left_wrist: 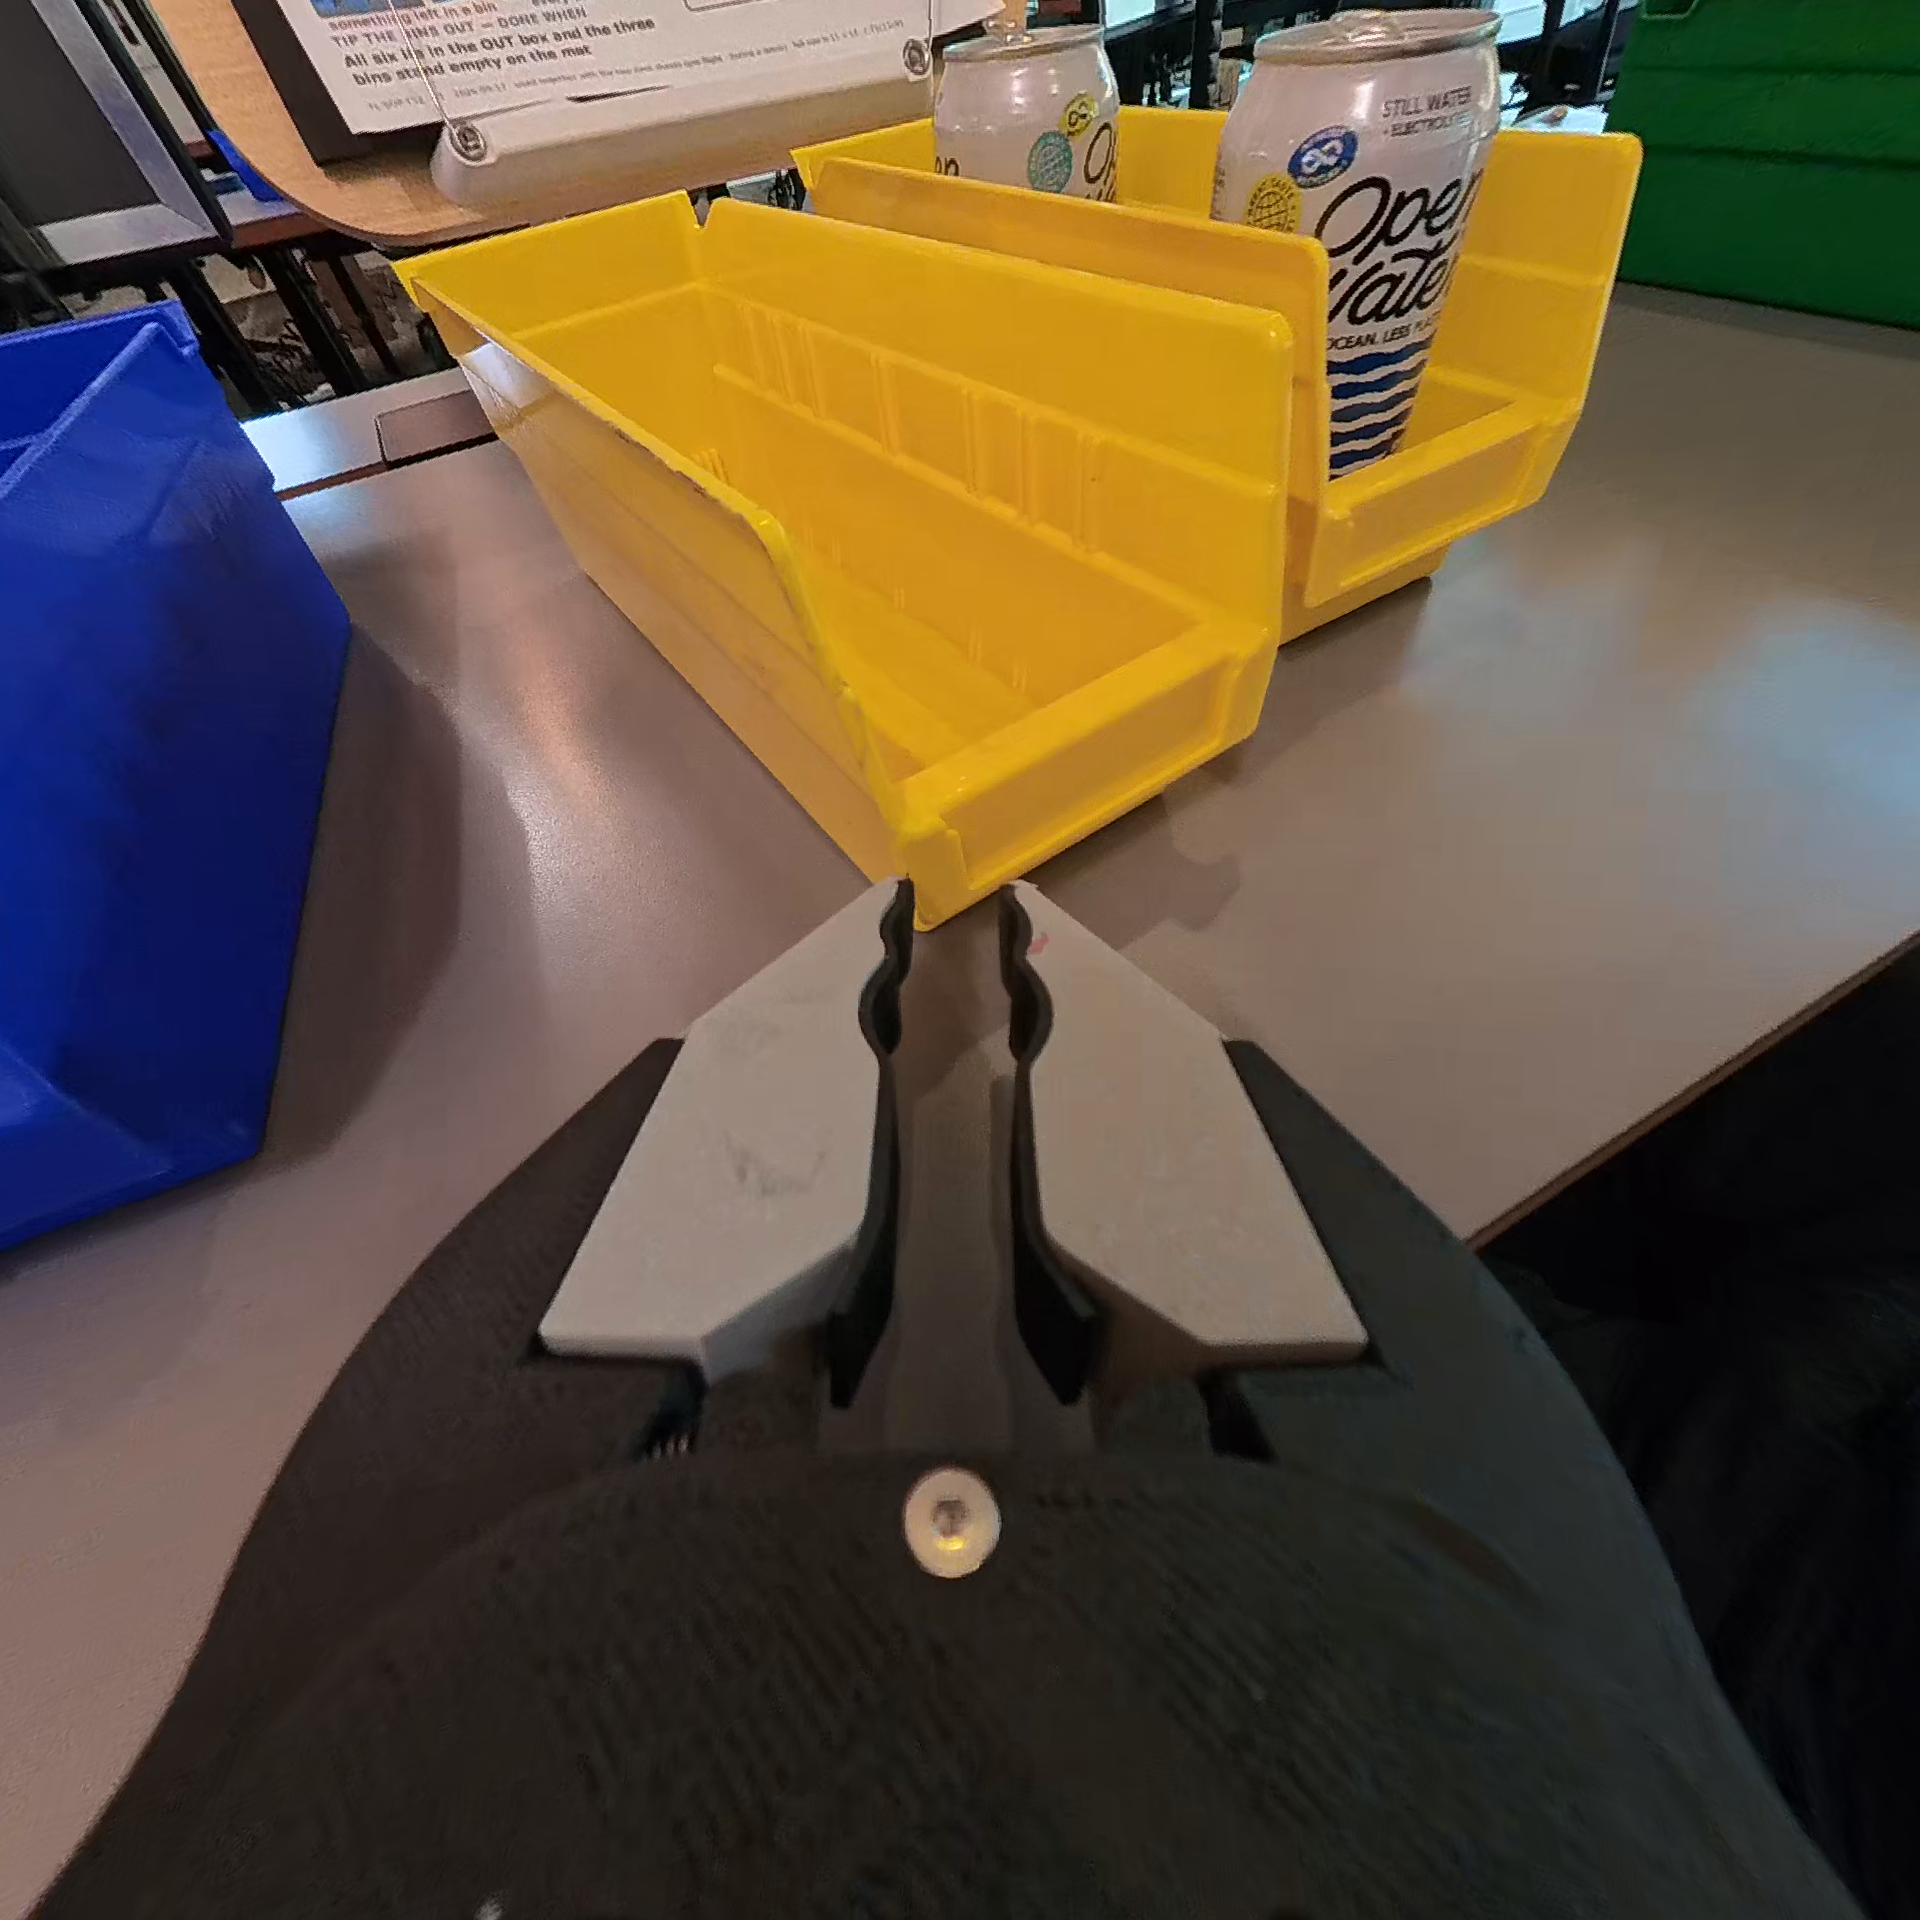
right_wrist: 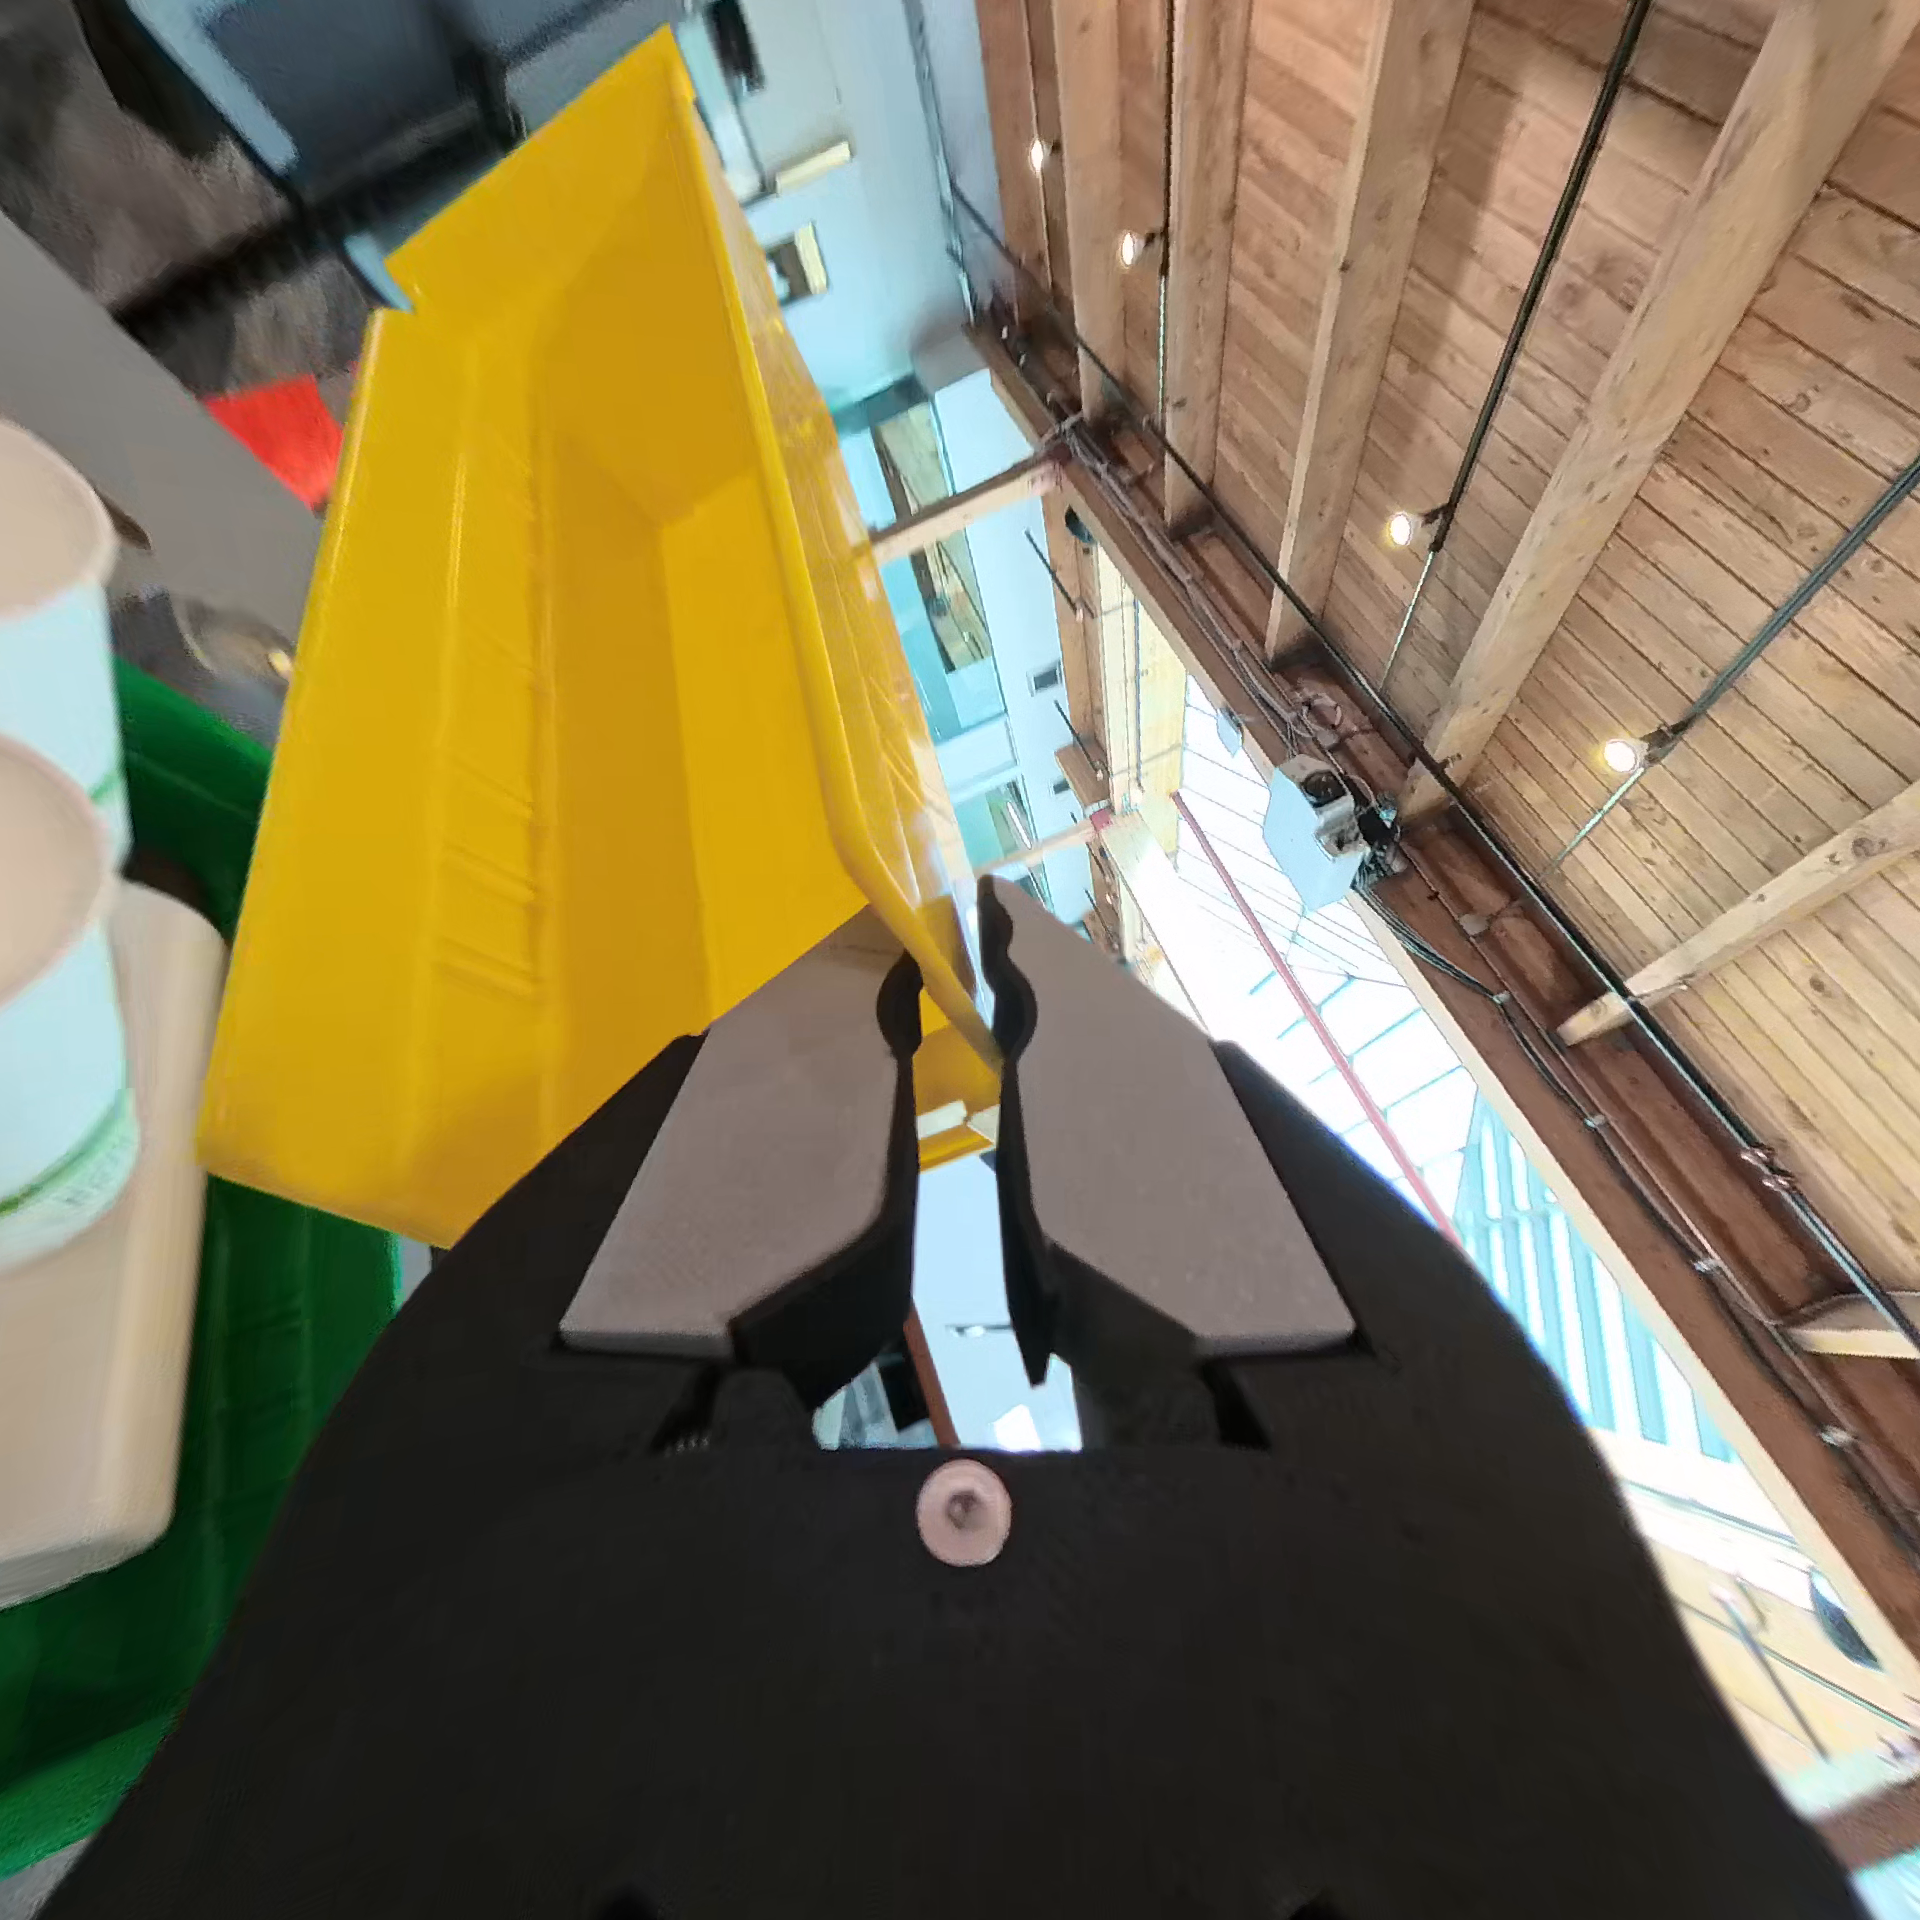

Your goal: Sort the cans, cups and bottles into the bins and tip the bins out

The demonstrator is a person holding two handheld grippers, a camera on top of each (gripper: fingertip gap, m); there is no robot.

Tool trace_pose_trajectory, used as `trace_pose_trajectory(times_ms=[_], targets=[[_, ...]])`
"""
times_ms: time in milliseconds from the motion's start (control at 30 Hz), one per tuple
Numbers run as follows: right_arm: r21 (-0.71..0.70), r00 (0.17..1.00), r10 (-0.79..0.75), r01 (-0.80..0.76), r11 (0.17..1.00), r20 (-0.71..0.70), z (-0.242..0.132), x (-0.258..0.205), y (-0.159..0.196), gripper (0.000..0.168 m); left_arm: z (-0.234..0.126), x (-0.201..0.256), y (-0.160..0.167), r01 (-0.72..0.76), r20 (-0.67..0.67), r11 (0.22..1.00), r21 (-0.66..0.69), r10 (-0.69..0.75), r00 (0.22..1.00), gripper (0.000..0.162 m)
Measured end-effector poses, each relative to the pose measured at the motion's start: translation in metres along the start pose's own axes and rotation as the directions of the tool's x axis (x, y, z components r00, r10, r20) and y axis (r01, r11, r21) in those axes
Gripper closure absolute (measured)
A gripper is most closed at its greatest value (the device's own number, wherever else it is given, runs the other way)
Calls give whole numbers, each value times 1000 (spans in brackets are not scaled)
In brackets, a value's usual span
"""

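In the left wrist view an empty yellow bin stands on the grey table. Behind it a second yellow bin holds two upright white cans, one near and one far. My left gripper is narrowly open and holds nothing; its tips are at the empty bin's near corner. In the right wrist view my right gripper is shut on the side wall of a third yellow bin, held up and tilted, with nothing inside. White paper cups show blurred at the left over a green crate.
A blue bin stands at the table's left. The green crate is at the back right. A printed sheet on a stand is behind the bins. The table's edge runs along the right.
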State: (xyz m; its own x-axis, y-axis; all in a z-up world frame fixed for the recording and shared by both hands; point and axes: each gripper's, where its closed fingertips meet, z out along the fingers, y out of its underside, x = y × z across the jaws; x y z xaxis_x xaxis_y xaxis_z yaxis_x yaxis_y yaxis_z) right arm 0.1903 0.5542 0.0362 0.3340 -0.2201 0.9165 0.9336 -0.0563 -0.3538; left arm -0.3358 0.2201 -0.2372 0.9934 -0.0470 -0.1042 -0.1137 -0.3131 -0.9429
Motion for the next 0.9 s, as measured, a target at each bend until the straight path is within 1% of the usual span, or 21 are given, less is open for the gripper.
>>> trace_pose_trajectory(times_ms=[133, 200, 300, 400, 500, 567, 667, 767, 833, 900], targets=[[109, 990, 127, -133, 985, 65, -34, 15, -42, 165, 0, 0, 0, -1, 0, 1000, 1, 1, 1000, 148], [147, 968, 204, -226, 963, 149, -53, 15, -64, 166, 0, 0, 0, -5, 4, 1000, 1, 5, 1000, 148], [183, 900, 307, -373, 910, 309, -85, 8, -97, 166, 0, 0, 0, -7, 6, 1000, 1, 7, 1000, 148], [192, 780, 398, -537, 821, 483, -121, -7, -131, 167, 0, 0, 0, -3, 3, 1000, 2, 3, 1000, 148], [126, 582, 457, -699, 704, 673, -161, -38, -165, 167, 0, 0, -1, -2, 5, 1000, 6, 2, 1000, 147], [76, 463, 472, -769, 635, 750, -183, -60, -181, 167, -1, 0, -2, -16, 14, 1000, 13, 16, 1000, 147], [-1, 344, 530, -838, 545, 775, -197, -94, -187, 167, -1, 1, 0, -37, 21, 999, 8, 37, 999, 147], [-129, 233, 632, -872, 473, 739, -191, -134, -170, 167, -1, 1, 0, -27, 12, 1000, 13, 27, 1000, 147], [-212, 194, 690, -863, 458, 697, -182, -163, -152, 166, -1, 1, 0, -19, 5, 1000, 15, 19, 1000, 147], [-291, 176, 723, -833, 472, 668, -174, -191, -137, 166, -1, 1, -1, -18, 4, 1000, 15, 18, 1000, 147]])
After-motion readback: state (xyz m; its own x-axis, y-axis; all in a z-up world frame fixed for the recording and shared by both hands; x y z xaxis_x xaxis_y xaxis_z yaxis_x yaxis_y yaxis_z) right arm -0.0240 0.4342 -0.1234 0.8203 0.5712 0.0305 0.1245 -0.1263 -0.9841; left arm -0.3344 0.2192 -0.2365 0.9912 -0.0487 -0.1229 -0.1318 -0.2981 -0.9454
